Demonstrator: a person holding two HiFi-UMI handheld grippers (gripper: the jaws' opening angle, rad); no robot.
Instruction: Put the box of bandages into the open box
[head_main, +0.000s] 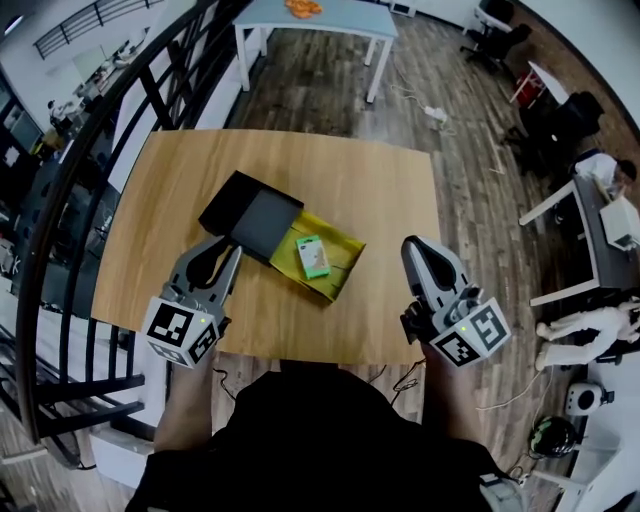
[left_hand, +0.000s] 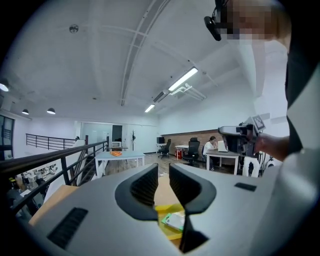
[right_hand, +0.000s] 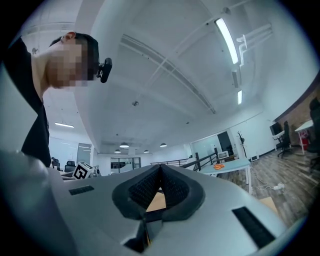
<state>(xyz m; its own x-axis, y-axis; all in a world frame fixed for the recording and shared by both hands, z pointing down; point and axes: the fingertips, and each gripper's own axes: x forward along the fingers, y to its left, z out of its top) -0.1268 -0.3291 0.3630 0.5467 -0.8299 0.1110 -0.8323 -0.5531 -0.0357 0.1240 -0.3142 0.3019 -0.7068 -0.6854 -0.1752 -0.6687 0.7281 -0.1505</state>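
Observation:
The small green box of bandages lies flat inside the open yellow box in the middle of the wooden table. A black lid partly overlaps the yellow box's left end. My left gripper hovers just left of the lid, its jaws a narrow gap apart with nothing between them. In the left gripper view the gripper looks over the yellow box, and the bandage box shows below its jaws. My right gripper is right of the yellow box, shut and empty.
A black railing runs along the table's left side. A light blue table with something orange on it stands behind. Desks, office chairs and a seated person are at the right. The table's front edge is near my body.

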